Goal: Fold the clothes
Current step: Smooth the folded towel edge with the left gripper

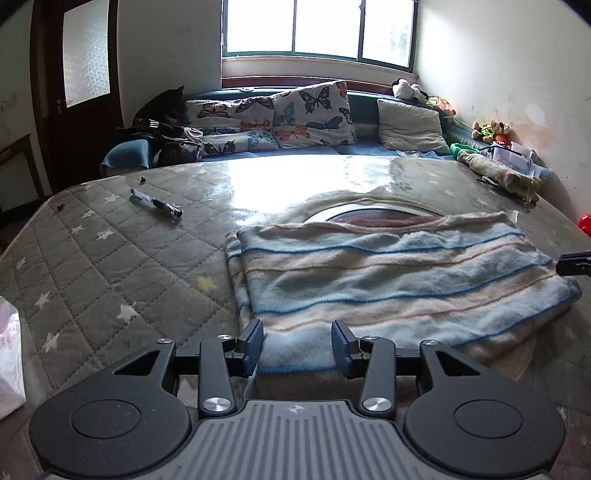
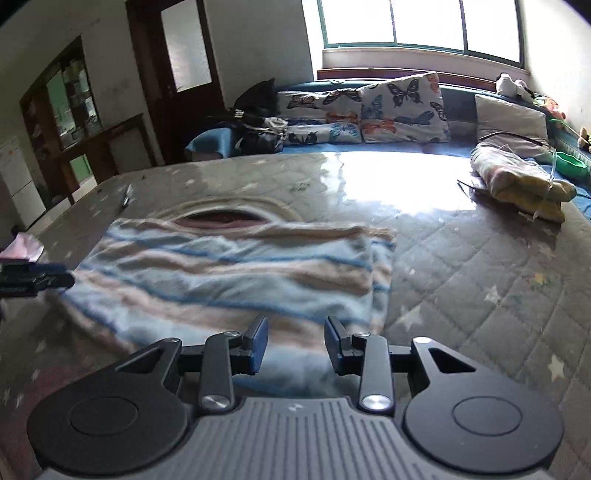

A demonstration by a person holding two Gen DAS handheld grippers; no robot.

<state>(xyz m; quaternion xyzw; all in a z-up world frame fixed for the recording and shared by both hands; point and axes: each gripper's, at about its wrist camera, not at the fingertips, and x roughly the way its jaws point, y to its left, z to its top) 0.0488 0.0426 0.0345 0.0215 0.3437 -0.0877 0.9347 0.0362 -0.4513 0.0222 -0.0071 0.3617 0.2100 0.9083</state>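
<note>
1. The left gripper (image 1: 297, 345) sits at bottom centre of its view, jaws partly apart with nothing pinched; the sweater's near hem shows in the gap.
2. The right gripper (image 2: 295, 343) at bottom centre of its view is likewise partly open and empty, over the same hem.
3. The striped sweater (image 1: 399, 280) lies folded flat on the quilted table (image 1: 110, 266), centre-right in the left view and centre-left in the right view, its neck opening on the far side.
4. A pen (image 1: 157, 203) lies well apart from it at upper left.
5. A folded cloth bundle (image 2: 521, 181) rests at the table's far right.
6. Beyond are butterfly pillows (image 1: 295, 114) and a window (image 1: 317, 29).
</note>
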